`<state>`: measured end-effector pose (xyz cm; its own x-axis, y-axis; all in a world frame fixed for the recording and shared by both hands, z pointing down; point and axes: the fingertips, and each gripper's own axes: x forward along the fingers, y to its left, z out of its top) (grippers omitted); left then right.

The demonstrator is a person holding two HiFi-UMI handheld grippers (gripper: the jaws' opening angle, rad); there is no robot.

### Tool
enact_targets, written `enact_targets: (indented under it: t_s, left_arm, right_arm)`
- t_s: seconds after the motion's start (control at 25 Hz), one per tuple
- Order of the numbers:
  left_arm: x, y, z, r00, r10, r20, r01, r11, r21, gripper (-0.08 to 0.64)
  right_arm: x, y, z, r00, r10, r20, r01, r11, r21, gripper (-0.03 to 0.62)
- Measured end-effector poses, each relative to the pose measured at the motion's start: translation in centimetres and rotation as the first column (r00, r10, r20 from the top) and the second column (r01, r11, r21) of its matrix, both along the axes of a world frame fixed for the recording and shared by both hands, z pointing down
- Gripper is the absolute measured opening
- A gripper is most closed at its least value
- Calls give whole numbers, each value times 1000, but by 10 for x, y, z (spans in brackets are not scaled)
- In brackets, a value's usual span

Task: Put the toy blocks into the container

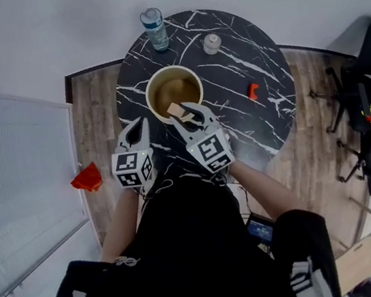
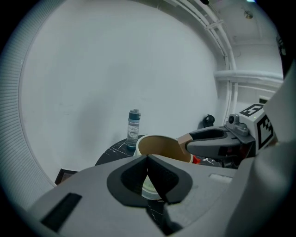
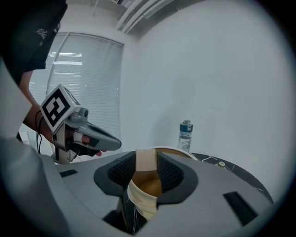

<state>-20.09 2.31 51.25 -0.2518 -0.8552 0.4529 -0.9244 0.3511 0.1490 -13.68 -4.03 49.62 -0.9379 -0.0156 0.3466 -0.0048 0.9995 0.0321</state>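
**Head view.** A round black counter point(image 1: 255, 62) with white marble veining carries an open round container point(image 1: 161, 88), cream outside and tan-brown inside. The right gripper point(image 1: 190, 112) has its fingers clamped on a toy block point(image 1: 176, 110), a pale, unpainted wooden piece. The block is held above the container's near rim. The left gripper point(image 1: 139, 125) is just beside it on the left, fingers fully together and empty. A second block point(image 1: 253, 90), red-orange, lies on the counter to the right of the container and well apart from it. A clear bottle point(image 1: 154, 29) and a small jar point(image 1: 211, 43) stand near the far edge.

**Left gripper view.** The fingers meet tip to tip with no gap and nothing between them. The container's cream rim point(image 2: 159, 139) shows just beyond them. The right gripper reaches in from the right, and the pale block end point(image 2: 184, 140) at its tip is over that rim.

**Right gripper view.** The block point(image 3: 145, 161) sits between the two dark ribbed pads, both pressed against its sides. It shows as a flat, light tan face with square edges. The container's brown interior point(image 3: 150, 186) lies directly below it.
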Motion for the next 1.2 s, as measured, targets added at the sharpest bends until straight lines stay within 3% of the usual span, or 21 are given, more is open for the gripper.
enact_targets:
  t_s: [0.24,0.36,0.48,0.6,0.72,1.2]
  left_arm:
    - [-2,-8,-2,998,68,-7,-68,998,15,0]
    - [-5,-11,-2,995,99,-10,-98,995,17,0]
    - [-8,-13,-2,992,124,-11,-124,992,21,0]
    - [-11,-14,-4,988,151,-9,-151,988,32,0]
    - [-11,-16,-7,983,184,-8,-183,982,43,0]
    - [6,-32,-26,938,343,37,-345,934,86,0]
  right_arm:
    - [-2,-10,15,995,81,-65,-82,997,-11,141]
    - [-3,-14,20,990,116,-81,-117,993,-13,196]
    - [-2,-16,21,986,146,-83,-148,989,-21,193]
    - [-1,-18,19,980,183,-71,-185,983,-16,140]
    - [2,-23,14,970,240,-44,-241,971,-5,6]
    - [21,-22,2,930,367,-24,-367,930,-13,-3]
